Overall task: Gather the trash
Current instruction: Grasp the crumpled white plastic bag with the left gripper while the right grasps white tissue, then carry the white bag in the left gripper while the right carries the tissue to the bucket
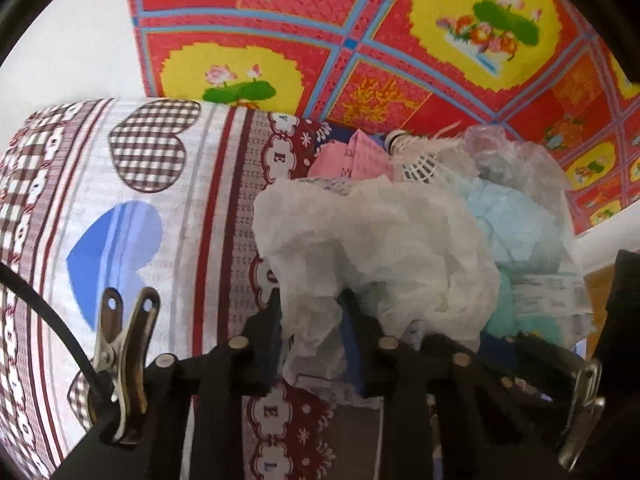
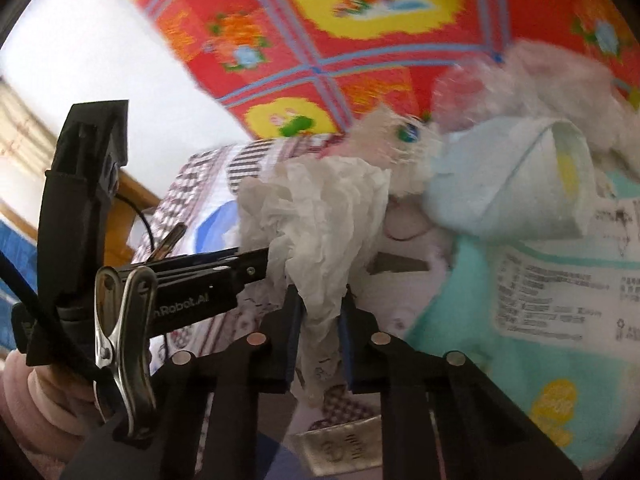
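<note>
A bed is seen, covered by a red mat (image 1: 360, 52) printed with yellow flower panels and blue lines. On it, at the near left, a white pillow (image 1: 132, 208) patterned with checked and blue hearts is laid. To its right a heap of trash (image 1: 500, 208) is piled: crumpled white tissue, pale blue paper and a mint-green printed pack (image 2: 540, 320).

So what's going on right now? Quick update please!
Left claw and right claw both shut on one crumpled white tissue. Tissue held over the patterned bedding. Diaper and teal package crowd close beside it.
</note>
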`<state>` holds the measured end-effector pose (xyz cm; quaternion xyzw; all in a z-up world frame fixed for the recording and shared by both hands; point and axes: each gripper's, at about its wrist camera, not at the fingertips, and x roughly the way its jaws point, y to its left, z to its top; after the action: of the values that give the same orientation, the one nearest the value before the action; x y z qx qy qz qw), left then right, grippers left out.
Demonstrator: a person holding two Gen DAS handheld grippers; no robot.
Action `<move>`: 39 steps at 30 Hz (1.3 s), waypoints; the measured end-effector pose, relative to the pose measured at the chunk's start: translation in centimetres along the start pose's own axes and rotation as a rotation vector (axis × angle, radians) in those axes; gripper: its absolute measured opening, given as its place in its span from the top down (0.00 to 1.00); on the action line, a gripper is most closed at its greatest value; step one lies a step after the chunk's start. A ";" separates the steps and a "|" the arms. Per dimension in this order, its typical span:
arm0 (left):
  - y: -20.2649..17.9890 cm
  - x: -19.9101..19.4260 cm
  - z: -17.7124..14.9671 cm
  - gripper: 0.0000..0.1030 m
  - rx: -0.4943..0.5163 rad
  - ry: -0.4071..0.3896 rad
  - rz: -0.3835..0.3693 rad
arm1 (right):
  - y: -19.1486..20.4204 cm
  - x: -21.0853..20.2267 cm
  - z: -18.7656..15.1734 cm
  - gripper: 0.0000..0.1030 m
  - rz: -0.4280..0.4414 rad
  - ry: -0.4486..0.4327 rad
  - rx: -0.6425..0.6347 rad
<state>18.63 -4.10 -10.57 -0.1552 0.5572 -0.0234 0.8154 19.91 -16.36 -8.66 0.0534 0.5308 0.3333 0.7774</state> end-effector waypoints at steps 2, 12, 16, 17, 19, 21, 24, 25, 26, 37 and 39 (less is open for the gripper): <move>0.3 -1.0 -0.7 0.78 0.005 -0.023 0.005 | 1.2 0.0 -0.1 0.85 0.015 0.005 -0.030; 4.8 -6.5 -4.1 0.81 -0.088 -0.110 0.025 | 8.0 0.6 -0.9 0.86 0.063 0.031 -0.171; 6.7 -9.1 -5.0 0.81 -0.120 -0.139 0.022 | 10.5 0.6 -1.7 0.86 0.071 0.032 -0.188; 7.4 -9.7 -5.4 0.81 -0.125 -0.144 0.021 | 11.5 0.7 -1.9 0.86 0.068 0.029 -0.198; 8.7 -10.9 -6.1 0.82 -0.140 -0.159 0.017 | 12.9 0.7 -2.5 0.86 0.069 0.026 -0.209; 10.0 -12.1 -7.0 0.82 -0.151 -0.169 0.017 | 14.5 0.8 -3.0 0.86 0.067 0.023 -0.222; 11.5 -13.9 -8.1 0.82 -0.154 -0.183 0.018 | 16.3 0.8 -3.7 0.86 0.064 0.015 -0.227; 12.0 -14.4 -8.5 0.82 -0.152 -0.188 0.019 | 16.8 0.7 -4.0 0.86 0.064 0.013 -0.227; 12.5 -15.0 -8.8 0.82 -0.151 -0.193 0.019 | 17.5 0.7 -4.3 0.86 0.062 0.009 -0.229; 16.9 -19.5 -12.0 0.82 -0.131 -0.239 0.014 | 22.5 1.8 -6.2 0.86 0.043 -0.029 -0.218; 17.7 -19.9 -12.4 0.82 -0.124 -0.240 0.017 | 23.1 2.4 -6.5 0.87 0.038 -0.030 -0.209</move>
<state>-2.68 14.09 -1.68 -0.2023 0.4572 0.0366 0.8653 4.15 1.05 -3.31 -0.0130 0.4804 0.4006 0.7801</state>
